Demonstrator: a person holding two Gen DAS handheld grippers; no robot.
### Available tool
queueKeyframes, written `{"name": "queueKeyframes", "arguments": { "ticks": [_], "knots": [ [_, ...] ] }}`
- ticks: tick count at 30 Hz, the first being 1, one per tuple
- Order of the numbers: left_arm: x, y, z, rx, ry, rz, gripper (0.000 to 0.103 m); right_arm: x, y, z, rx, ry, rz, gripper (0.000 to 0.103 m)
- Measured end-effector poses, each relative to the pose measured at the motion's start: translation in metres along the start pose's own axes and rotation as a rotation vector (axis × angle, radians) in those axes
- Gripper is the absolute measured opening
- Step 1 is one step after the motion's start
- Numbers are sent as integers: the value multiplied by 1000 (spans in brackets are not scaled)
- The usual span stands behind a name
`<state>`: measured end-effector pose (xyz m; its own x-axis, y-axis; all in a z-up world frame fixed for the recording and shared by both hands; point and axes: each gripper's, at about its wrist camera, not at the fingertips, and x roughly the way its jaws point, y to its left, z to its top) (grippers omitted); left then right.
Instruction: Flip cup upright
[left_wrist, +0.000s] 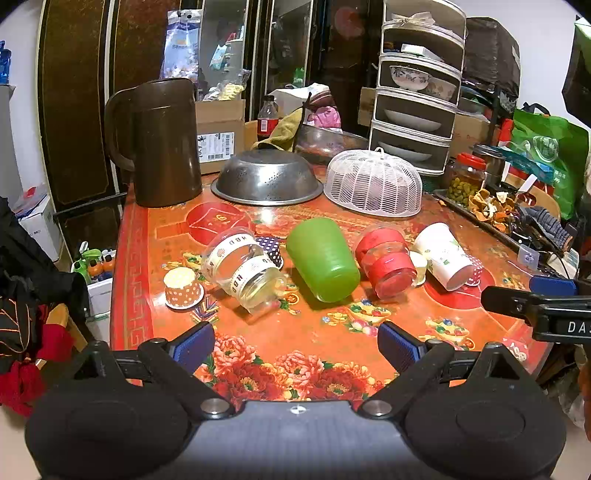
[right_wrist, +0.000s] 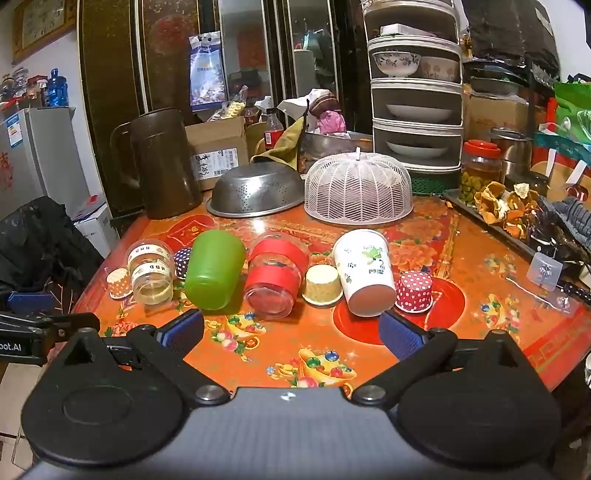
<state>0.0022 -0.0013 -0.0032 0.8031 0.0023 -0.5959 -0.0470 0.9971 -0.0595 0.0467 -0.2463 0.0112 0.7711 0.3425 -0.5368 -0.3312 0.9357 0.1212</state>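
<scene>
Several cups lie on their sides in a row on the red flowered table (left_wrist: 295, 332): a clear cup with white bands (left_wrist: 243, 269) (right_wrist: 151, 269), a green cup (left_wrist: 321, 258) (right_wrist: 214, 269), a clear cup with red bands (left_wrist: 388, 262) (right_wrist: 275, 277) and a white paper cup (left_wrist: 443, 254) (right_wrist: 365, 269). Small paper baking cups stand upside down among them (left_wrist: 183, 288) (right_wrist: 413, 290). My left gripper (left_wrist: 295, 341) is open and empty, in front of the green cup. My right gripper (right_wrist: 291, 332) is open and empty, in front of the red-banded and white cups.
Behind the cups are a brown jug (left_wrist: 162, 144), an overturned steel colander (left_wrist: 266, 177), a white mesh food cover (left_wrist: 373, 184) and a tiered dish rack (left_wrist: 417, 103). A tray of dried peels (right_wrist: 502, 206) and a jar (right_wrist: 480, 170) stand at the right edge.
</scene>
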Motion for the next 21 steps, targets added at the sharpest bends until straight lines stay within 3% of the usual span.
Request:
{"name": "queueKeyframes", "arguments": {
  "ticks": [21],
  "knots": [
    [3, -2, -1, -3, 21, 4, 97, 3, 3, -1, -15, 13, 1, 102]
  ]
}}
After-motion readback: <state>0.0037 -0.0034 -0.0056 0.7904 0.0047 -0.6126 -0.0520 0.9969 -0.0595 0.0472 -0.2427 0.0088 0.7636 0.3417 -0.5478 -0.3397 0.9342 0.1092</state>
